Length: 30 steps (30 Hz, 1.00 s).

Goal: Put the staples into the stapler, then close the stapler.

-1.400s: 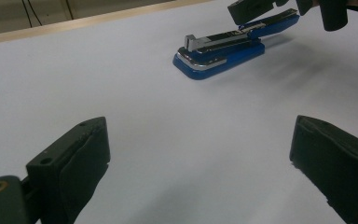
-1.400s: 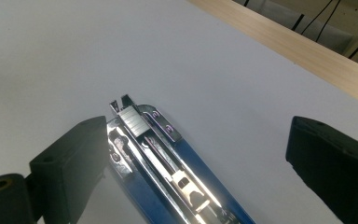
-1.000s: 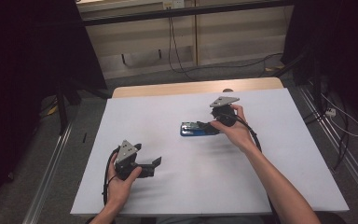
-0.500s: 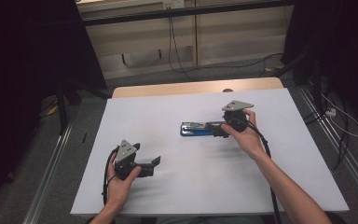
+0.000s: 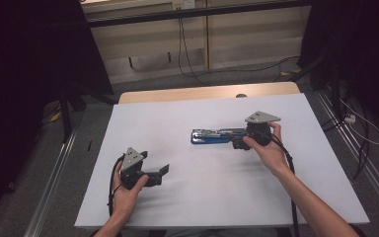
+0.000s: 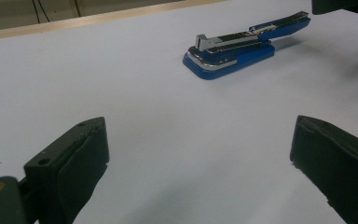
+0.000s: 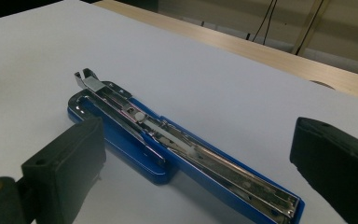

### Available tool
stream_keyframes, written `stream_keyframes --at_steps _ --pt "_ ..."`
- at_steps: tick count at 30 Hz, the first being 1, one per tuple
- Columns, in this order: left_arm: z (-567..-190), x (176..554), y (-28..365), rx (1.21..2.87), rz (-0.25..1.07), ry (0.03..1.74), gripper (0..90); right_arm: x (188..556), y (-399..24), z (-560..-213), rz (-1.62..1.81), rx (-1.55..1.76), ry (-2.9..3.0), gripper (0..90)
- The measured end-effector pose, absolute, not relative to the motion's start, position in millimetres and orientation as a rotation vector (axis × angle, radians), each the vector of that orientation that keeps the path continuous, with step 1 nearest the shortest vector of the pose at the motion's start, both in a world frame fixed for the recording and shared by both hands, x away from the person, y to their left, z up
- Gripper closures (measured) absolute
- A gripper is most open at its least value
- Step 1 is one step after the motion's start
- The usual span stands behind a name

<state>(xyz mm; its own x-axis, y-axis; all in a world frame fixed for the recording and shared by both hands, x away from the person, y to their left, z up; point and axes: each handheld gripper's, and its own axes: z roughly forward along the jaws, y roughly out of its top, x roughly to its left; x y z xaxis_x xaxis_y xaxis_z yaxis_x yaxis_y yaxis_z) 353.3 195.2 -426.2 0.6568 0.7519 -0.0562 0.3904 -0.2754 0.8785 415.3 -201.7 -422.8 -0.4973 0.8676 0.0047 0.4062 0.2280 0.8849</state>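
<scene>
1. Looking down from the high view, you have the blue stapler [image 5: 211, 136] lying flat on the white surface [image 5: 217, 197], right of centre. Your right gripper [image 5: 237, 143] sits at its right end, jaws apart, nothing clamped. Your left gripper [image 5: 164, 170] rests near the front left, well apart from the stapler, also spread and empty.

2. Left gripper view: both black jaws stand wide over bare surface. The stapler [image 6: 242, 44] lies farther off, its top arm swung back from the blue base so the metal rail is exposed.

3. Right gripper view: the stapler [image 7: 177, 144] runs lengthwise between your spread jaws. Its long chrome staple channel is open to the top, and the pusher end stands up at the far tip.

4. Risk, as a judgement: if you close on the hinged arm alone, it may pivot and slip out. A one-sided push could slide the whole stapler across the smooth surface, since your left gripper isn't bracing it.
</scene>
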Motion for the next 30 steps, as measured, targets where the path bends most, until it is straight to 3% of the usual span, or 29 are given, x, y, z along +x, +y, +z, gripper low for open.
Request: stream_keyframes --at_steps 30 --pt "-422 347 203 1.858 0.500 0.928 4.6 371 -222 -433 1.241 1.151 1.946 3.0"
